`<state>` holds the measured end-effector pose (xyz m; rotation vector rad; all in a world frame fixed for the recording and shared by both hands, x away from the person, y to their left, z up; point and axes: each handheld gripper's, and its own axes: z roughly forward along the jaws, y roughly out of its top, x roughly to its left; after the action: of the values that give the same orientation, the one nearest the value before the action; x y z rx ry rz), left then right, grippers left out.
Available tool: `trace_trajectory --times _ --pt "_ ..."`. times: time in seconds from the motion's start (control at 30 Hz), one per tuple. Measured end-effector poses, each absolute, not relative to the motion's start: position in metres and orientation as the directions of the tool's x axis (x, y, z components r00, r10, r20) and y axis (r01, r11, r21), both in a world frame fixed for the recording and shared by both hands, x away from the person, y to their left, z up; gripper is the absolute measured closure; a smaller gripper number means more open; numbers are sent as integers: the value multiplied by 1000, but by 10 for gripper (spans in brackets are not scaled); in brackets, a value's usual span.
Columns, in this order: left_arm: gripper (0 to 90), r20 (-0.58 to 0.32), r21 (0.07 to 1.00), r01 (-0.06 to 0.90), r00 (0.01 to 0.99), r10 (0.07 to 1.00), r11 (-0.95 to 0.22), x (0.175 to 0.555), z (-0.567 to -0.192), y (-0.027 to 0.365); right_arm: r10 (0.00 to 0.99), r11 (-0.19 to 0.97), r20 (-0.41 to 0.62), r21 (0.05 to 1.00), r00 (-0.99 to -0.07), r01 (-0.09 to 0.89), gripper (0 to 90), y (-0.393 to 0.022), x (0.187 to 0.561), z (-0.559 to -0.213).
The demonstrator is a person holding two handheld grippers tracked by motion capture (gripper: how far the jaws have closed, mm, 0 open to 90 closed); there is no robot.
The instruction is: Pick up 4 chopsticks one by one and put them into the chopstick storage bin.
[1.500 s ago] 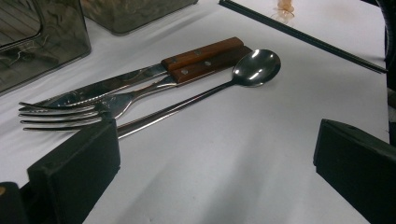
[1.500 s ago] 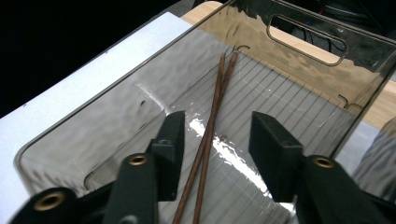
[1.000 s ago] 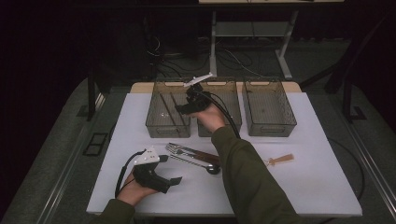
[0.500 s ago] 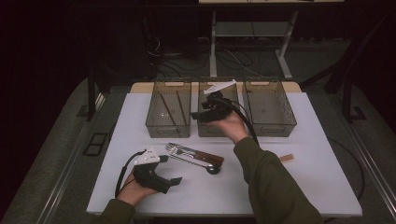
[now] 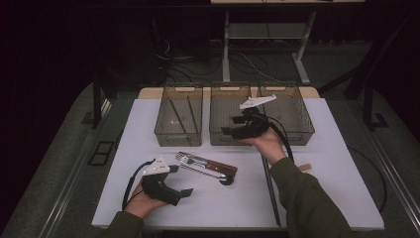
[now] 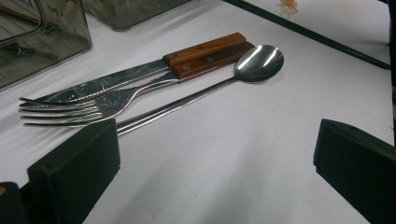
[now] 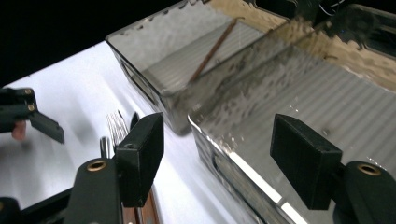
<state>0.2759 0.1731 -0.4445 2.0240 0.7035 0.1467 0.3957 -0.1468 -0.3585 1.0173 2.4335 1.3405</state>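
The right gripper (image 5: 238, 130) is held above the front edge of the middle bin (image 5: 225, 106), its jaws standing apart with nothing between them. In the right gripper view the two black pads frame the near rim of that bin (image 7: 243, 163), and nothing is pinched. The left gripper (image 5: 184, 194) rests low at the near left of the white table (image 5: 337, 183), cradled in the person's left hand (image 5: 141, 203); its jaws are spread wide and empty. In the left gripper view its left pad sits just in front of the cutlery without touching it.

The cutlery lies in a close group on the table, between the two grippers and just in front of the bins: a fork (image 6: 70, 108), a knife with a wooden handle (image 6: 205, 49) and a steel spoon (image 6: 259, 63), lying side by side and touching. Three clear bins stand in a row at the far side of the table. The left bin (image 5: 179, 119) holds two thin dark sticks. The right bin (image 5: 289, 111) stands just beside the middle one. A small wooden piece (image 5: 303, 168) lies on the table to the right of the person's sleeve.
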Motion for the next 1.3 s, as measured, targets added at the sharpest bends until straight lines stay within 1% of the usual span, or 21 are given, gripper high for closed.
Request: trace_trajectory --times 0.27,0.6,0.73,0.97,1.13,1.3 --pt "0 -175 821 422 827 535 -384 276 -445 173 655 333 176 805 -735 490 353 -172 384 -367" --pt "0 -172 819 422 827 535 -389 276 -445 172 663 331 177 802 -727 497 353 -199 366 -375" --pt "0 -173 820 423 825 537 -386 276 -445 173 663 321 185 806 -726 498 369 -213 356 -379" --pt "0 -169 820 421 826 538 -388 276 -445 173 668 336 184 790 -721 513 433 -234 341 -387" --pt "0 -165 820 417 828 535 -392 275 -444 172 680 335 193 777 -708 534 515 -249 332 -390" --pt "0 -164 819 417 828 537 -393 274 -444 172 689 355 176 764 -703 539 591 -262 324 -394"
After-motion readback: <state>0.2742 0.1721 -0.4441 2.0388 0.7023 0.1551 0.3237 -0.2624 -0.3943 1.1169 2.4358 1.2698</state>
